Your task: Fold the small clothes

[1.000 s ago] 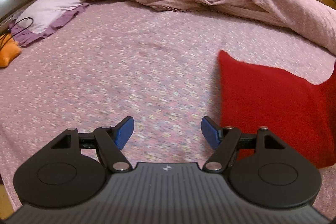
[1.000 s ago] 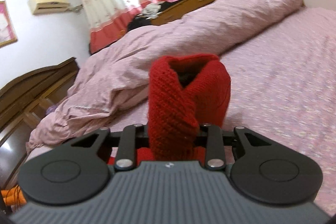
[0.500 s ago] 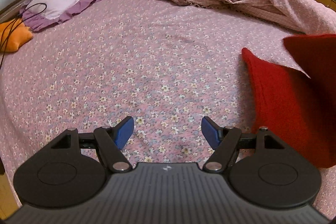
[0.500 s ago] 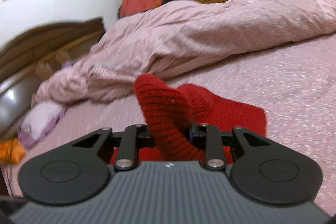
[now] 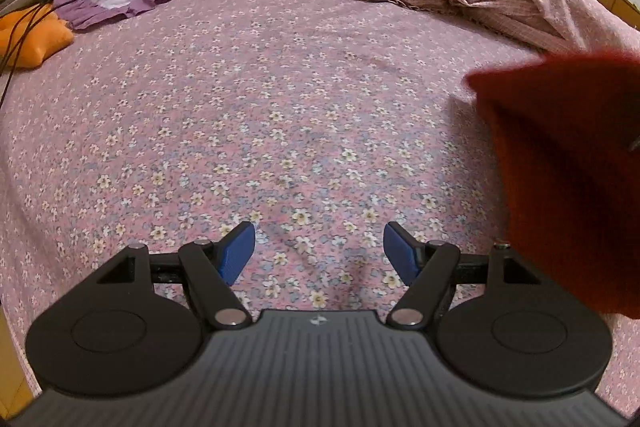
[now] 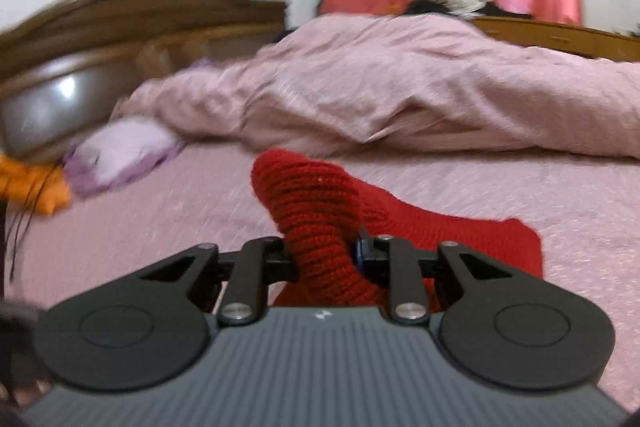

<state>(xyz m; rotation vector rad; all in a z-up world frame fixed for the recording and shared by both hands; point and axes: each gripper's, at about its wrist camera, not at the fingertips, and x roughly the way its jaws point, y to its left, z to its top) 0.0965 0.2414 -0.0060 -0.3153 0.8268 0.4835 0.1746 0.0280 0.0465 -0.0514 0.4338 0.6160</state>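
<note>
Swung leftward, the closing right tongs [image 6: 326, 259] pinch the red knit [image 6: 320, 223]; left tongs [image 5: 319, 253] spread, empty.

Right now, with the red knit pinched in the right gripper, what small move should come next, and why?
Probably carry the pinched edge on across and lay it down. The right gripper, jaws closing, grips a raised fold of the red knit garment; the left gripper hangs open above the floral bedsheet.

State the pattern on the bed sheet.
Small white flowers scattered on a pink bed sheet; clearest in the left wrist view.
</note>
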